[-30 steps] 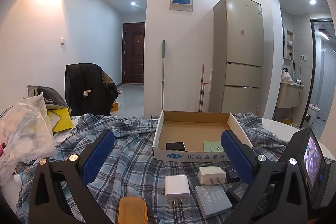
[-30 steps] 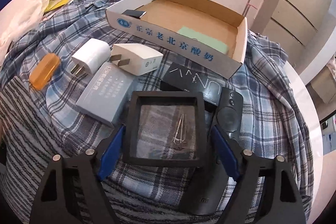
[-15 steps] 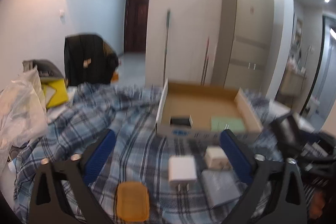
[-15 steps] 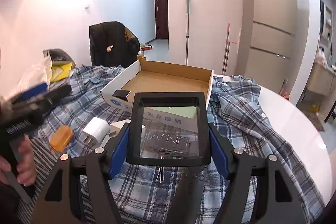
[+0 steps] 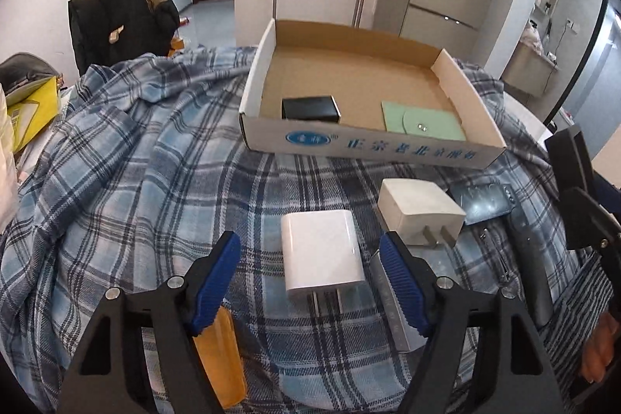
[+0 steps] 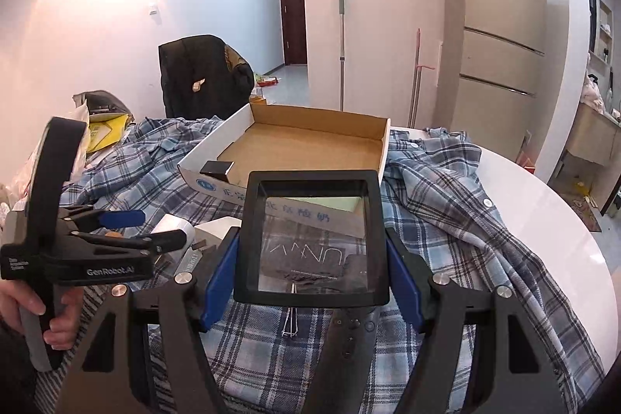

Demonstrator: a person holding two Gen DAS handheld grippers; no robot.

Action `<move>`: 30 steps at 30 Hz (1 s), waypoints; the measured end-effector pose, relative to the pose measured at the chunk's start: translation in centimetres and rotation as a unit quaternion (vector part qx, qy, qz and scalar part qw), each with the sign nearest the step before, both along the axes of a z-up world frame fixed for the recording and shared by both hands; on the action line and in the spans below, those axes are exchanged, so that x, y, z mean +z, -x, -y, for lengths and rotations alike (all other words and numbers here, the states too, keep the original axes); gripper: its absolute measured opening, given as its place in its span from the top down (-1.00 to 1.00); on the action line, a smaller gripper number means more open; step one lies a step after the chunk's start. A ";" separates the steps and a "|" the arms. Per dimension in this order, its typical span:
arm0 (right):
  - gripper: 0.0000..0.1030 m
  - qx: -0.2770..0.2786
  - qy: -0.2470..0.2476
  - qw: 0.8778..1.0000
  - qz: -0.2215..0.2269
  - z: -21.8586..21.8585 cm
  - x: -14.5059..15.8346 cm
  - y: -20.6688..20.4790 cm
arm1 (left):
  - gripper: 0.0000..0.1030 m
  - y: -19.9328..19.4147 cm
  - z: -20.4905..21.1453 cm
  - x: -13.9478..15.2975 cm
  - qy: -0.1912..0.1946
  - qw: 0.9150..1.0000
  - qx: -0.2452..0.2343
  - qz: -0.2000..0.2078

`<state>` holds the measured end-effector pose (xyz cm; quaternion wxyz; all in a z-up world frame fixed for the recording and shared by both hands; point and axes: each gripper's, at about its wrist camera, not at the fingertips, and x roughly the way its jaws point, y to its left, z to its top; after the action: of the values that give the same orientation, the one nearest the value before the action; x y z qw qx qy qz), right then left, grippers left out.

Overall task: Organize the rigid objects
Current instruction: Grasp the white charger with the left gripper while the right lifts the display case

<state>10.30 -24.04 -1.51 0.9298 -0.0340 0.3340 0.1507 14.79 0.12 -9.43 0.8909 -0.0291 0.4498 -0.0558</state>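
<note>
My left gripper (image 5: pixel 310 278) is open, its blue pads either side of a white charger (image 5: pixel 322 253) lying on the plaid cloth. A second, cream charger (image 5: pixel 419 210) lies to its right, an orange case (image 5: pixel 219 359) at lower left. The cardboard tray (image 5: pixel 368 146) beyond holds a black box (image 5: pixel 310 108) and a green envelope (image 5: pixel 421 122). My right gripper (image 6: pixel 312 282) is shut on a black-framed clear square (image 6: pixel 312 239), held above the cloth in front of the tray (image 6: pixel 295 138). The left gripper (image 6: pixel 116 231) shows at left in the right wrist view.
A black remote (image 6: pixel 349 336), tweezers (image 6: pixel 291 317) and a dark flat box (image 6: pixel 306 258) lie under the held square. A grey box (image 5: pixel 392 301) lies under my left gripper's right finger. A white round table (image 6: pixel 543 220) edge shows at right; bags (image 5: pixel 23 103) sit at far left.
My right gripper lifted the black-framed square off the cloth and tilted up toward the tray. My left gripper moved forward and down until its pads straddle the white charger.
</note>
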 end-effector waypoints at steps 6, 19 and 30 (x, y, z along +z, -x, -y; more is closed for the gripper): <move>-0.33 -0.003 0.000 1.000 -0.004 0.0 -0.1 -0.1 | -0.02 -0.7 -0.1 -0.9 0.008 0.999 -0.003 -0.031; -0.33 -0.007 -0.003 1.000 -0.013 0.2 -0.3 -0.5 | 0.14 -0.6 0.3 -1.1 -0.023 0.999 -0.004 -0.034; -0.33 0.001 -0.025 0.999 0.024 0.6 0.8 0.5 | 0.15 3.5 -0.3 3.6 0.006 0.992 -0.003 0.127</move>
<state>9.80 -24.68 -0.70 0.9379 -0.0144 0.3076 0.1595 11.31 0.46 -5.86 0.9406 -0.0259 0.3323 -0.0640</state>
